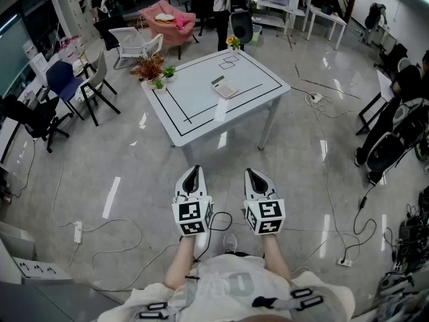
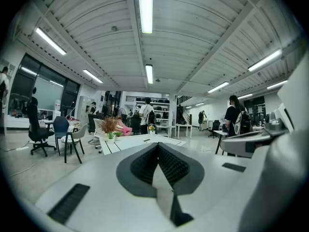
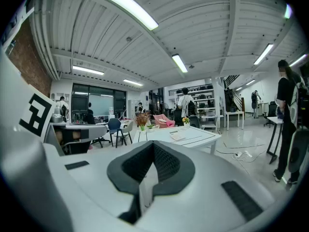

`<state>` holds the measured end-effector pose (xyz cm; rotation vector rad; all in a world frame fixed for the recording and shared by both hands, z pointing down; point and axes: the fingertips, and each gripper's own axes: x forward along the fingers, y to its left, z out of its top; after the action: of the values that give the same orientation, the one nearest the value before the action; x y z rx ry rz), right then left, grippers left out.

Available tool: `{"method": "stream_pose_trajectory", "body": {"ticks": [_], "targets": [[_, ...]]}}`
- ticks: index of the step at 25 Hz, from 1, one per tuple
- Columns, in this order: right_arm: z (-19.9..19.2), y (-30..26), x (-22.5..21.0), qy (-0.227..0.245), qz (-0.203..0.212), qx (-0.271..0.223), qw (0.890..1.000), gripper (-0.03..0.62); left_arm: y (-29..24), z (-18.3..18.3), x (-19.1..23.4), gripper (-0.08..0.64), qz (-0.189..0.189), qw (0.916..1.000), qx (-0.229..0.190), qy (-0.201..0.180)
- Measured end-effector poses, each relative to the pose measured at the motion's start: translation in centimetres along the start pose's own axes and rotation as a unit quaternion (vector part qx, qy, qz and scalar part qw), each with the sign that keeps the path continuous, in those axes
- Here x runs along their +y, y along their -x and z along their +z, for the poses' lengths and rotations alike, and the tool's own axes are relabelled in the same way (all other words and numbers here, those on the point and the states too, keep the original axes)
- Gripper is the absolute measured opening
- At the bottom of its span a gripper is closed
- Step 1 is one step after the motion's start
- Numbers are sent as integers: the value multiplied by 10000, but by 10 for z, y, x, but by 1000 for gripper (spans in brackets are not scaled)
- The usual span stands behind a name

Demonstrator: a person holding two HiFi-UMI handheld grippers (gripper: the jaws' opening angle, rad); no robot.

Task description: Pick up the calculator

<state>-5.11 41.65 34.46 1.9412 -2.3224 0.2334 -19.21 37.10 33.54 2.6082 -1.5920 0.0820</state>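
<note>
One white table point(image 1: 201, 113) with black outlines stands ahead in the middle of the room, well apart from the person. One pink armchair point(image 1: 171, 20) sits beyond it to the far left. A stretch of shiny floor with loose cables point(image 1: 322, 106) lies between. Two grippers are held low and near: the left gripper point(image 1: 193, 171) and the right gripper point(image 1: 252, 173), both clenched on nothing. Three potted plants point(image 1: 151, 69) cluster at the table's left corner. One calculator point(image 1: 224, 86) lies flat near the table's middle.
</note>
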Motion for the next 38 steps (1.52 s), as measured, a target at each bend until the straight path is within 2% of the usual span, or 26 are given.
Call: {"method": "stream_pose_trajectory", "body": {"ticks": [8, 14, 21, 28, 33, 38], "targets": [[-4, -14, -10, 32, 32, 86, 10000, 5, -20, -7, 1, 20, -30, 9999, 121, 43], [-1, -23, -26, -312, -6, -5, 9995, 5, -37, -11, 0, 20, -65, 9997, 183, 127], [-2, -42, -56, -164, 31, 90, 9998, 6, -73, -16, -10, 21, -72, 9997, 188, 166], [-7, -60, -92, -304, -2, 112, 9995, 6, -103, -5, -35, 20, -160, 9998, 73, 36], [2, -78, -107, -372, 42, 13, 9993, 6, -128, 0, -34, 20, -148, 9998, 88, -24], [18, -105, -132, -422, 8, -278, 9987, 6, -176, 20, -38, 20, -307, 9991, -215, -211]]}}
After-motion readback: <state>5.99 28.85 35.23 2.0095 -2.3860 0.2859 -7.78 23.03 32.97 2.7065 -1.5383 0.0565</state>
